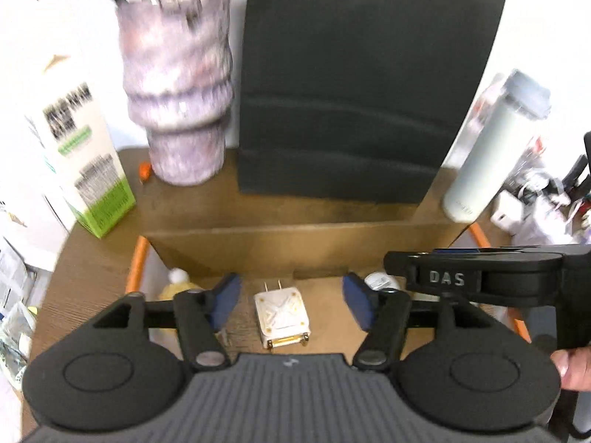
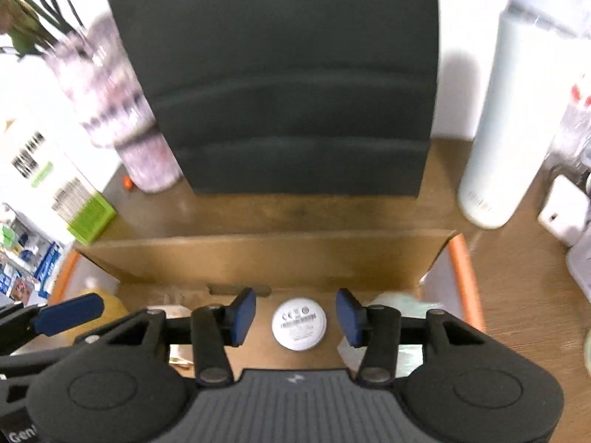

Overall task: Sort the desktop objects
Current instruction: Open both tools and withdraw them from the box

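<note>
A white plug adapter (image 1: 282,316) with two prongs lies on the brown floor of an orange-rimmed box (image 1: 137,258). My left gripper (image 1: 290,301) is open, its blue pads to either side of the adapter and above it. A white round disc (image 2: 299,323) with printed marks lies in the same box (image 2: 466,277). My right gripper (image 2: 295,317) is open, its pads to either side of the disc. The right gripper's black body (image 1: 480,277) shows at the right of the left wrist view. A yellow soft item (image 1: 177,288) lies at the box's left.
A dark panel (image 1: 362,85) stands behind the box. A mottled pink vase (image 1: 177,85) and a green-and-white carton (image 1: 85,162) stand at the left. A pale bottle (image 2: 509,118) stands at the right, with a white charger (image 2: 563,210) and clutter beyond it.
</note>
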Demonstrator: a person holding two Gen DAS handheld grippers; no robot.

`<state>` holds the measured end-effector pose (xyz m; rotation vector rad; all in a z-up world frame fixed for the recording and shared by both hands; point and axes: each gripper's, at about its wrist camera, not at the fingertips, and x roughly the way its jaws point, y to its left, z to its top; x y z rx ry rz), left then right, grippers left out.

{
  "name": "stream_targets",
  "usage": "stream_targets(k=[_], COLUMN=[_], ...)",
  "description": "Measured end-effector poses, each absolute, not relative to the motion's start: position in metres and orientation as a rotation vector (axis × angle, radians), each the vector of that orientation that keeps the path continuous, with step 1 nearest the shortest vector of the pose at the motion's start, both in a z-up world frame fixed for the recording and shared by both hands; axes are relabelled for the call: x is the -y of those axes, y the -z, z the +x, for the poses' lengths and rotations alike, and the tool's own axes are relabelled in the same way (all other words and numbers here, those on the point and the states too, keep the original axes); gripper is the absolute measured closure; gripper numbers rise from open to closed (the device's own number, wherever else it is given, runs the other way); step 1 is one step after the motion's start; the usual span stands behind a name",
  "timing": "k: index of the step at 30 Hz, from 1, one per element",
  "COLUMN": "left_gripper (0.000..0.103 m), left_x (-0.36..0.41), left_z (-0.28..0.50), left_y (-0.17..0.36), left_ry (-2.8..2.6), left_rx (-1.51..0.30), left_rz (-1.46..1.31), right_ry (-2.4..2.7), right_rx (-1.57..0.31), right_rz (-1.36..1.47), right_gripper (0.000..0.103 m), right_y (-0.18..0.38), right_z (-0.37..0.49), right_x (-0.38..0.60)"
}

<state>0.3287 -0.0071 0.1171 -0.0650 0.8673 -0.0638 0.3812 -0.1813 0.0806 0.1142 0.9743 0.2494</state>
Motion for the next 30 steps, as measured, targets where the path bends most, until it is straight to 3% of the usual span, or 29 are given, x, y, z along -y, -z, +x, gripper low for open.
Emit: stream_targets(k=[1,4,10,16,23,27,30], left_gripper=[0.023,0.016,0.003,0.000,0.000,0.000,0.000], left_x=[0.005,-0.003,-0.027,-0.040,-0.050,-0.060,-0.056], left_z=[0.323,0.301,0.250,0.195,0.114,0.053,0.001], left_y=[-0.126,-0.150,-0.187,-0.193,-0.173,-0.144,-0.113], left_ry=[0.071,0.060,0.056,0.048,0.035,0.102,0.149], left_rx=[-0.862,-0.863,-0.842,-0.846,-0.791,-0.742,-0.697], left_rz=[-0.067,-0.082,-0.104,-0.075,-0.053,-0.187,-0.221], right_ry=[-0.254,-0.251,-0.231,-0.245,-0.281,-0.347,-0.373], right_rx=[-0.960,-0.930,-0.885,-0.840,-0.820,-0.762,-0.670], right_rz=[0.106,0.071,0.063,0.029,0.025,0.060,0.088], right_gripper=[0.053,0.043,0.038,0.026,0.023,0.021,0.012], right_y=[-0.091,-0.119,-0.158,-0.175,-0.168,-0.160,-0.148], right_z=[0.375,0.354,0.304,0.242,0.164,0.099,0.042], right_x=[0.183,0.188,0.207,0.222,0.236,0.248,0.255])
